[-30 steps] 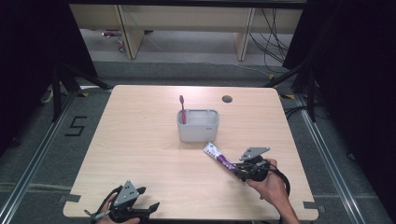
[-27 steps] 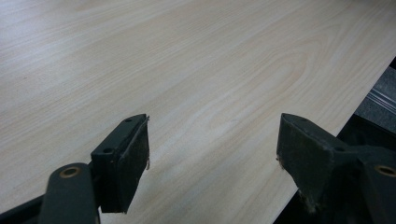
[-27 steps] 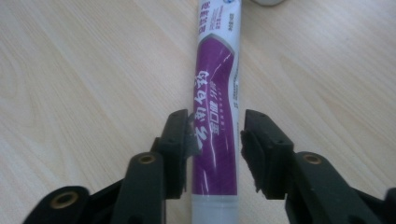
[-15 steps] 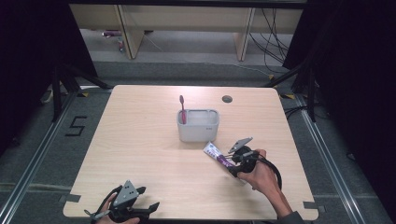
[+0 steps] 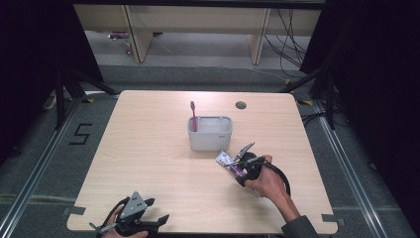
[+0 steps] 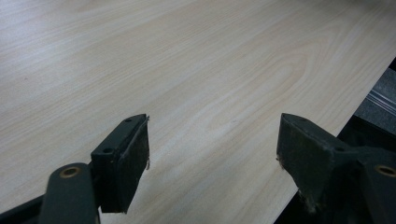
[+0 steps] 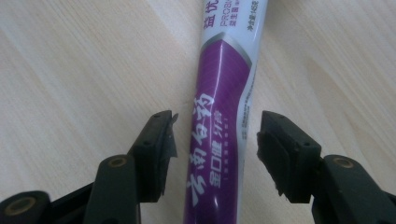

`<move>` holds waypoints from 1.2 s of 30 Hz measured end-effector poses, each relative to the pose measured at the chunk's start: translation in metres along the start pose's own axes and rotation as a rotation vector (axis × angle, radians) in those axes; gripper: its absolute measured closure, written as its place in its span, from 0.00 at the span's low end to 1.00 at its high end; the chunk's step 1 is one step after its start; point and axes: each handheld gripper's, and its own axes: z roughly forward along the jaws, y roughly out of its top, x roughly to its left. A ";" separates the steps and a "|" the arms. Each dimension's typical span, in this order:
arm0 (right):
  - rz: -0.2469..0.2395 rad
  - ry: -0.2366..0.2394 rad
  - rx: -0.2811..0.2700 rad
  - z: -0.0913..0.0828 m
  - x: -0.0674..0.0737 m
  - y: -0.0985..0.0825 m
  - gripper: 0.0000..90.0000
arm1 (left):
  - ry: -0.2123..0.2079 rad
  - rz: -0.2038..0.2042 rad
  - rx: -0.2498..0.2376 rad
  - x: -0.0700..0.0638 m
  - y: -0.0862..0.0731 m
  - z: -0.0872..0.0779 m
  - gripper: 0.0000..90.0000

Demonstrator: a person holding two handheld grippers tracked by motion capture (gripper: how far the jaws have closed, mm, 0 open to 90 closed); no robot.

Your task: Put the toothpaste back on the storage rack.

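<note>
Occlusions and cut-offs

Toothpaste tube (image 7: 219, 140): both ends run off the right gripper view; small print unreadable. High view: right gripper (image 5: 236, 167) covers most of the tube; toothbrush (image 5: 193, 115) lower part hidden inside holder (image 5: 210, 141).

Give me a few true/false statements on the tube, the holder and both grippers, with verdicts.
1. The purple toothpaste tube lies between the right gripper jaws, pads clear of it. True.
2. The left gripper holds the toothbrush. False: its jaws are open over bare table.
3. The toothbrush stands in the grey holder. True.
4. The tube is inside the holder. False: it lies on the table beside it.
</note>
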 end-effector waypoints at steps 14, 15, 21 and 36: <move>-0.004 0.012 0.058 0.011 -0.005 0.013 0.63 | -0.004 0.001 0.001 0.000 0.000 0.001 0.28; 0.001 0.015 0.062 0.012 -0.006 0.013 0.63 | -0.004 -0.013 -0.013 -0.001 0.000 0.002 0.28; 0.015 0.024 0.088 0.014 -0.008 0.016 0.64 | -0.004 -0.009 -0.011 -0.002 -0.001 0.002 0.28; 0.003 0.006 0.141 0.013 -0.017 0.025 0.82 | -0.004 0.002 -0.001 -0.002 -0.001 0.002 0.28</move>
